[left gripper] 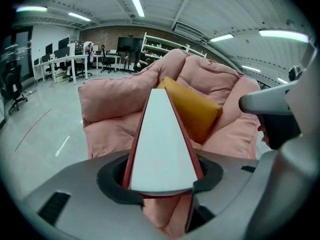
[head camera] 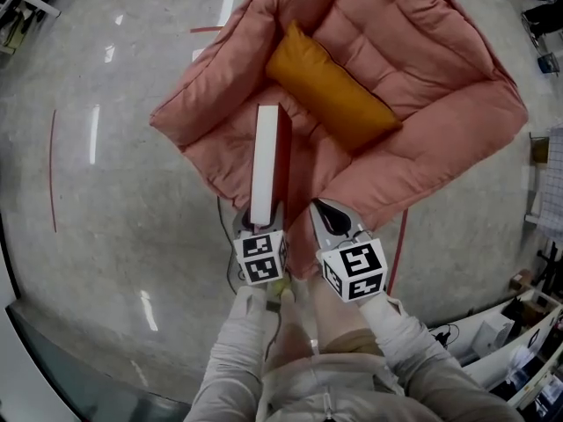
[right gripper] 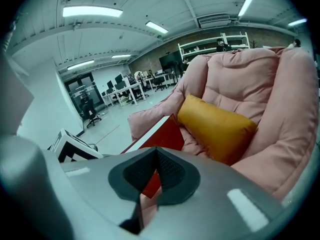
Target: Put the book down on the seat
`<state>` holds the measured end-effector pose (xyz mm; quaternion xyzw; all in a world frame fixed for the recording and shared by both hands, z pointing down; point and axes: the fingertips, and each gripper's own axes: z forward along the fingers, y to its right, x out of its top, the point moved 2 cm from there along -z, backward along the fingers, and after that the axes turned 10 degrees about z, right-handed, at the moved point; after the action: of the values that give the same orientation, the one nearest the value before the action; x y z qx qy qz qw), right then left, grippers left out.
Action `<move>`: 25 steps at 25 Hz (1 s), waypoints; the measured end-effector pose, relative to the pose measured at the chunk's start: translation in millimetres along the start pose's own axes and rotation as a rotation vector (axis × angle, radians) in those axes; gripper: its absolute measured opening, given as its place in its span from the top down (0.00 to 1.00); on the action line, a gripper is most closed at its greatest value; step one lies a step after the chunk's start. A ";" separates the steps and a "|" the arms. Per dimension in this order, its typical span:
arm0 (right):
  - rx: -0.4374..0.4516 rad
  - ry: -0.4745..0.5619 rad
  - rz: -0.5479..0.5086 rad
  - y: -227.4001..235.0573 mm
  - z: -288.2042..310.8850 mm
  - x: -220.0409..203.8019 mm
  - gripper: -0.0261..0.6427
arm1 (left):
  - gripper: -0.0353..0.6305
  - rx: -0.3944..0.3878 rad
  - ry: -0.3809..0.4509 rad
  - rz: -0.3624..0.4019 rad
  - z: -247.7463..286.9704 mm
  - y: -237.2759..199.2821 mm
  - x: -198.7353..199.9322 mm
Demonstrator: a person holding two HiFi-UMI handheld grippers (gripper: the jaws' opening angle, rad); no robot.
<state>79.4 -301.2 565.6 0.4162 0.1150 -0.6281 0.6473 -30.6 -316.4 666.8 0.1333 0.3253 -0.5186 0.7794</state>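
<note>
Left gripper (head camera: pixel 260 229): the jaws stand wide and clamp a book (head camera: pixel 266 161) across its two red covers. The dark pads press on either side, as the left gripper view shows. The book is held on edge, white page block up, with its length running away from the person toward the back of the seat. In the head view it sits over the front part of the pink quilted seat (head camera: pixel 422 69), above the cushioned front lip. No view shows whether its lower edge touches the padding. A mustard-yellow cushion (head camera: pixel 330 90) lies diagonally across the seat. The far end of the book comes close to the cushion's nearer corner; contact there cannot be judged. Right gripper (head camera: pixel 332 222): just beside the left one, on the book's right. Its pads meet in the right gripper view and nothing is between them. The red cover shows just beyond the jaw tips. The seat stands on a grey polished floor (head camera: pixel 114 192).
</note>
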 end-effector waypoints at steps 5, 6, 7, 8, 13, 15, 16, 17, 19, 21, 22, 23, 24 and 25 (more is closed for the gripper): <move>-0.010 -0.011 0.012 9.2 9.4 -4.0 0.96 | 0.58 -0.016 -0.071 0.003 27.7 1.6 -22.6; -0.012 -0.012 0.014 10.0 10.4 -5.1 0.96 | 0.59 -0.019 -0.086 0.008 31.9 1.9 -27.1; -0.013 -0.014 0.017 10.5 11.0 -6.2 0.96 | 0.58 -0.021 -0.093 0.011 34.7 2.0 -29.9; -0.013 -0.015 0.018 10.8 11.4 -7.4 0.96 | 0.58 -0.022 -0.094 0.013 36.4 1.7 -31.1; -0.012 -0.024 0.021 10.1 14.0 -11.4 0.96 | 0.58 -0.011 -0.097 0.028 40.5 -0.9 -30.8; -0.009 -0.023 0.022 8.2 14.7 -11.4 0.96 | 0.58 -0.003 -0.108 0.028 40.2 -1.9 -31.2; -0.007 -0.021 0.022 7.0 14.9 -11.0 0.96 | 0.58 0.001 -0.112 0.026 39.8 -2.7 -31.2; -0.005 -0.020 0.022 5.7 15.0 -10.5 0.96 | 0.58 0.007 -0.116 0.023 39.2 -3.7 -31.2; -0.001 -0.017 0.021 3.3 14.8 -9.4 0.96 | 0.58 0.019 -0.120 0.022 37.6 -5.8 -30.9; 0.001 -0.014 0.020 1.6 14.1 -8.0 0.96 | 0.57 0.035 -0.119 0.027 35.2 -8.3 -29.8; 0.002 -0.012 0.020 0.9 13.8 -7.5 0.96 | 0.56 0.047 -0.119 0.032 33.7 -10.4 -29.2; 0.003 -0.011 0.020 0.2 13.4 -7.1 0.96 | 0.55 0.062 -0.120 0.036 32.0 -13.1 -28.8; 0.004 -0.010 0.019 -0.4 12.8 -6.9 0.96 | 0.54 0.079 -0.121 0.039 29.8 -16.3 -28.6; 0.005 -0.009 0.018 -1.0 12.0 -6.8 0.96 | 0.52 0.096 -0.122 0.040 27.1 -19.7 -28.7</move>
<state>72.8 -304.4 577.4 0.4161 0.1068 -0.6245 0.6523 -45.4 -318.8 708.4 0.1451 0.2494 -0.5249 0.8007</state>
